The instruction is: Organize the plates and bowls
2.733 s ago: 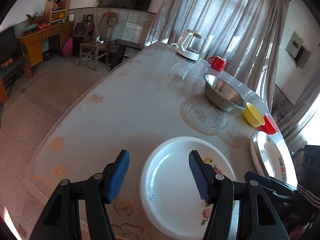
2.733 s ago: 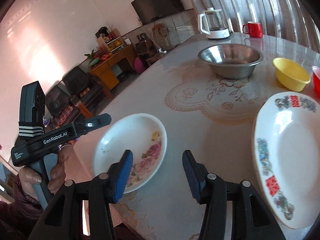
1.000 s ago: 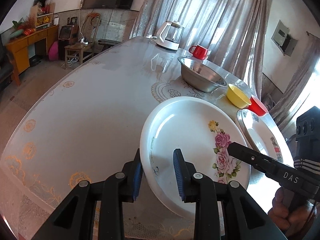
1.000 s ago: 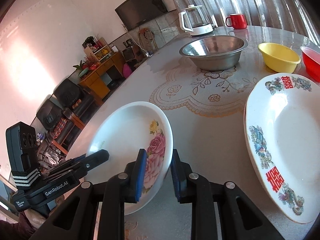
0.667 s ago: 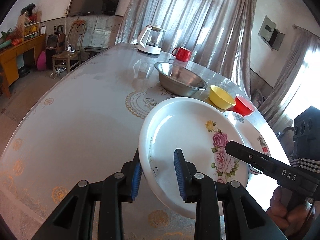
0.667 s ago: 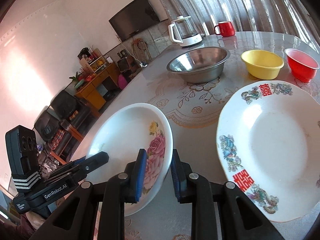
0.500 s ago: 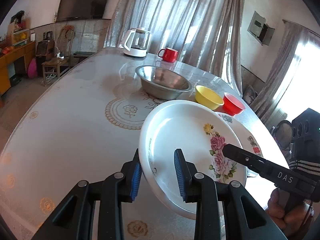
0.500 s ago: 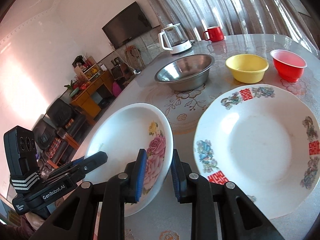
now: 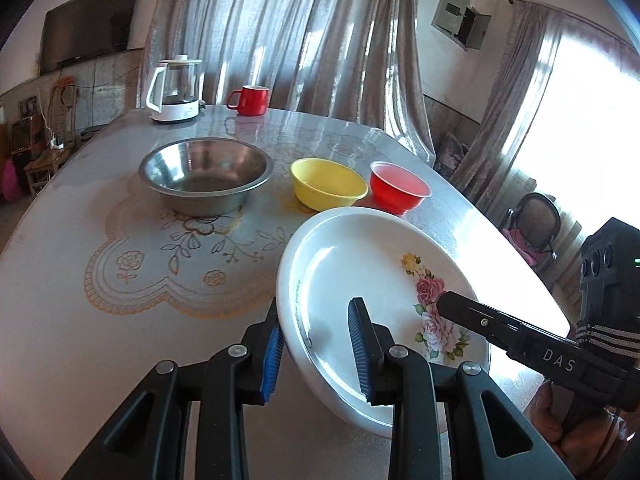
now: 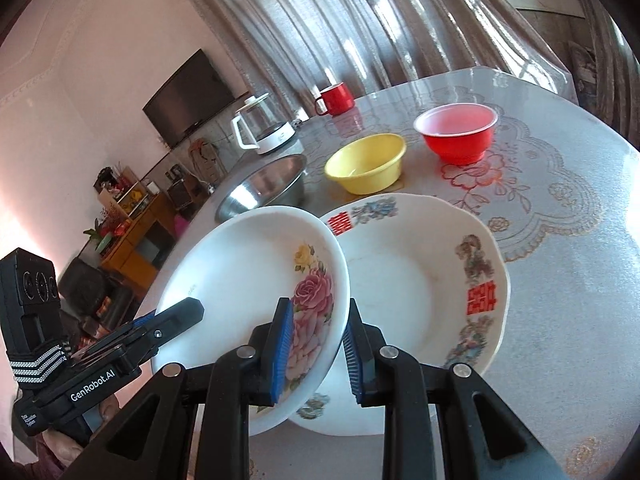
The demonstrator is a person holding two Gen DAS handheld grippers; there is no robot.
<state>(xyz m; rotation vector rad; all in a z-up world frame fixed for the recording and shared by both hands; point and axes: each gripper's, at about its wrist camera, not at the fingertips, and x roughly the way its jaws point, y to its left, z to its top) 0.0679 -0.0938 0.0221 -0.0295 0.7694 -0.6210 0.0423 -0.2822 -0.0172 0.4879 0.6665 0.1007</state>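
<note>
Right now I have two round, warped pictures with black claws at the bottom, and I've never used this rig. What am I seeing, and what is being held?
There is no robot arm here. A person holds a handheld left gripper and right gripper, each with two black fingers padded in blue. Each picture comes from a wide-angle camera on one gripper, looking forward along its fingers, hence the warping.

Both grippers are clamped on opposite rim edges of one rose plate, holding it tilted above the table. In the right view it overlaps the larger plate with red characters, which lies flat beneath it.

Further back stand a steel bowl, a yellow bowl, a red bowl, a red mug and a kettle.
</note>
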